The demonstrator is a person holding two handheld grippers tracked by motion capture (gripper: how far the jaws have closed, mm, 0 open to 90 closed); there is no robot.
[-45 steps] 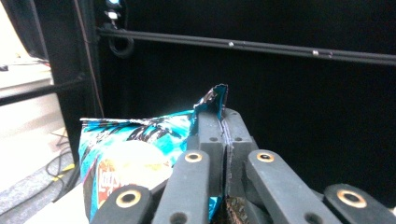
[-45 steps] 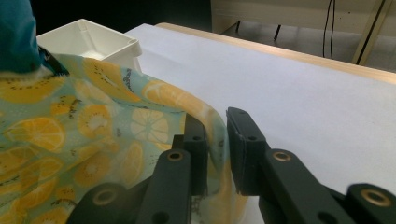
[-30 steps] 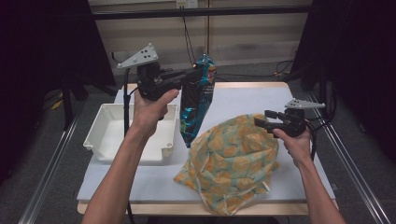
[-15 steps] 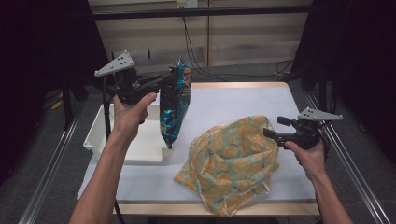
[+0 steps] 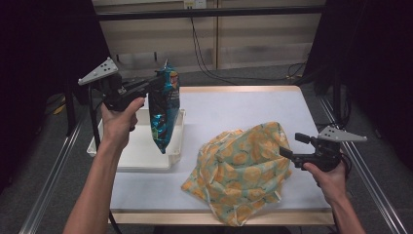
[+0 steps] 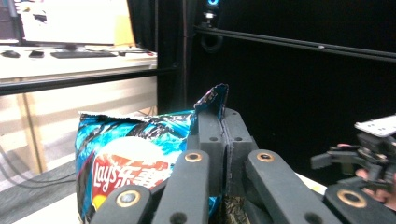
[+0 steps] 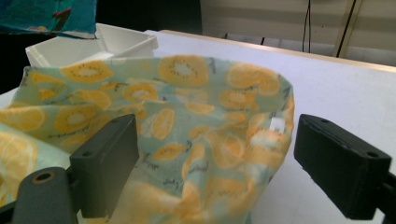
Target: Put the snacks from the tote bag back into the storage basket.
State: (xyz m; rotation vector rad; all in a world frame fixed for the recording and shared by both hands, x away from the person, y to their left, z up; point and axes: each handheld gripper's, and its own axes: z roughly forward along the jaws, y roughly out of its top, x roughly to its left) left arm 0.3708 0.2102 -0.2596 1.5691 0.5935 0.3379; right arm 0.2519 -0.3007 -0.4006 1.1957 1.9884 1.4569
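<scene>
A blue Lay's chip bag point(image 5: 163, 109) hangs in the air over the white tray point(image 5: 139, 153), held by its top edge. My left gripper point(image 5: 158, 80) is shut on that edge; in the left gripper view the jaws pinch the foil of the chip bag point(image 6: 135, 156). A green cloth bag with an orange-slice print point(image 5: 241, 173) lies crumpled on the white table. My right gripper point(image 5: 288, 146) stands open at its right side, and in the right gripper view the cloth bag point(image 7: 187, 121) sits between and beyond the spread jaws, which do not touch it.
The white tray point(image 7: 84, 49) sits at the table's left. Black metal frame rails point(image 5: 214, 12) run across the back and down both sides. Cables trail on the floor behind the table point(image 5: 243, 102).
My left gripper has carried the chip bag left and slightly toward the person, now over the tray. My right gripper has drawn back to the right of the cloth bag and lower.
</scene>
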